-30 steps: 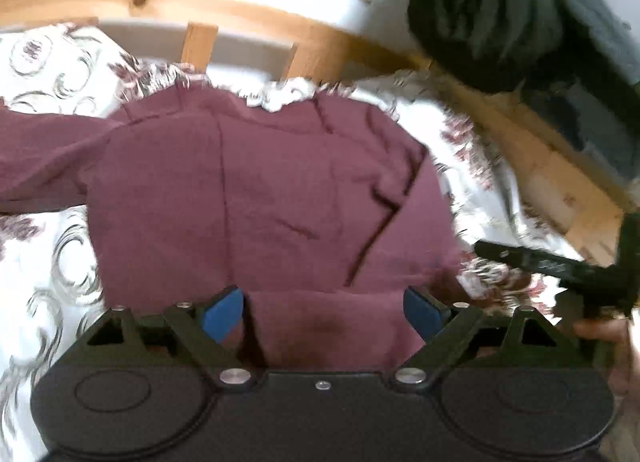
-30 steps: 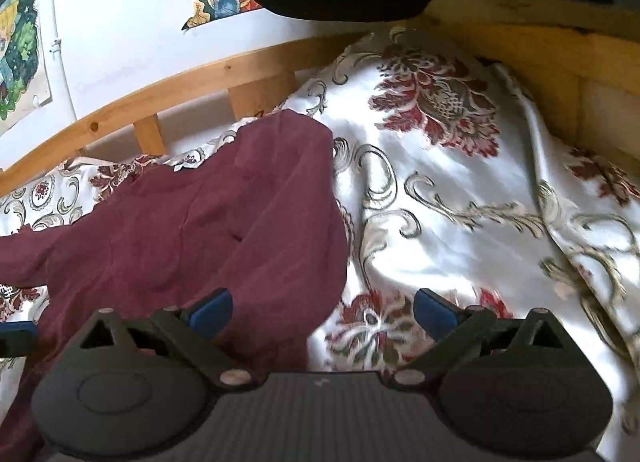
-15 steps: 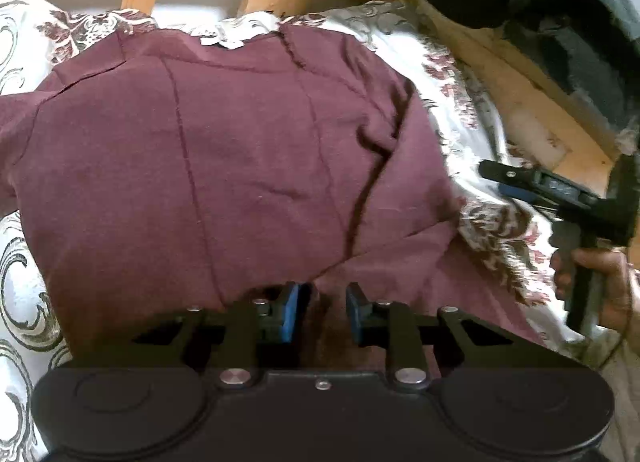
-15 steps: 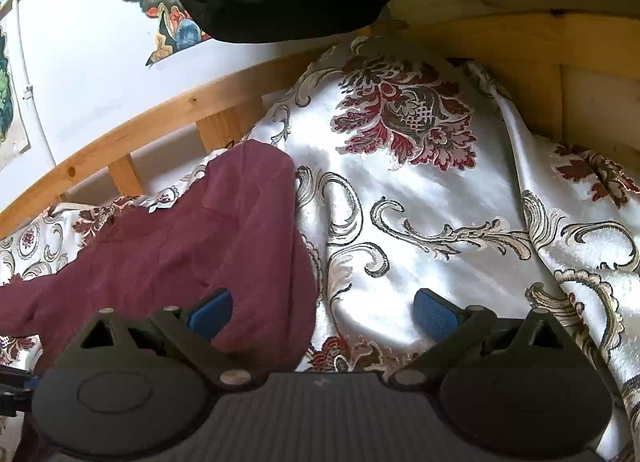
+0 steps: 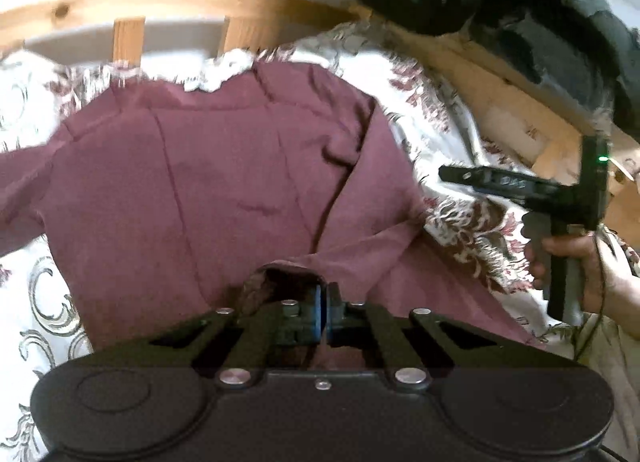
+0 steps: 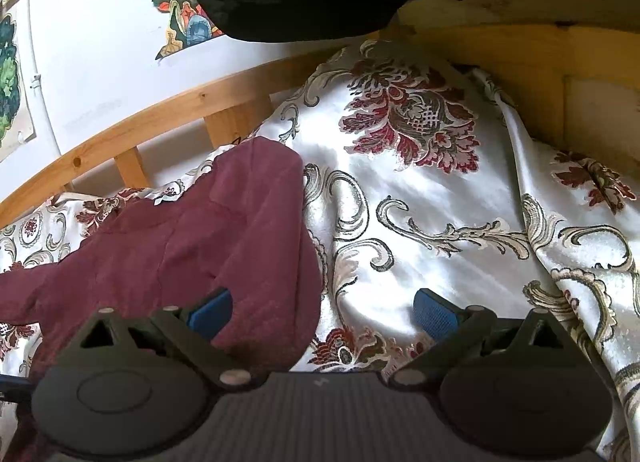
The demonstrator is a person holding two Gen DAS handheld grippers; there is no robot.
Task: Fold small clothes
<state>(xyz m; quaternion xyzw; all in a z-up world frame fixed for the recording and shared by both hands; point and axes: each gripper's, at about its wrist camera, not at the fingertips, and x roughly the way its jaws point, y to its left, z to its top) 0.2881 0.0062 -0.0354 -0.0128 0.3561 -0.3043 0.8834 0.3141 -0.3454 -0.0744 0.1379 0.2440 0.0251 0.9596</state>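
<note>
Maroon shirt spread on a bed, its near hem pinched by the left hand-held gripper.

The shirt (image 5: 224, 190) lies flat on the patterned bedspread (image 6: 432, 222), long axis running from 6 to 12 o'clock in the left view, neckline toward the wooden rail (image 5: 168, 6) at 12, one sleeve reaching out to 9 and cut off by the frame edge. The left hand-held gripper (image 5: 323, 306) has its jaws closed together on a lifted fold of the hem. The right hand-held gripper (image 6: 322, 312) is spread wide and holds nothing, hovering over the shirt's right edge; its left pad sits above the cloth. Wall posters (image 6: 176, 14) are too blurred to read.
</note>
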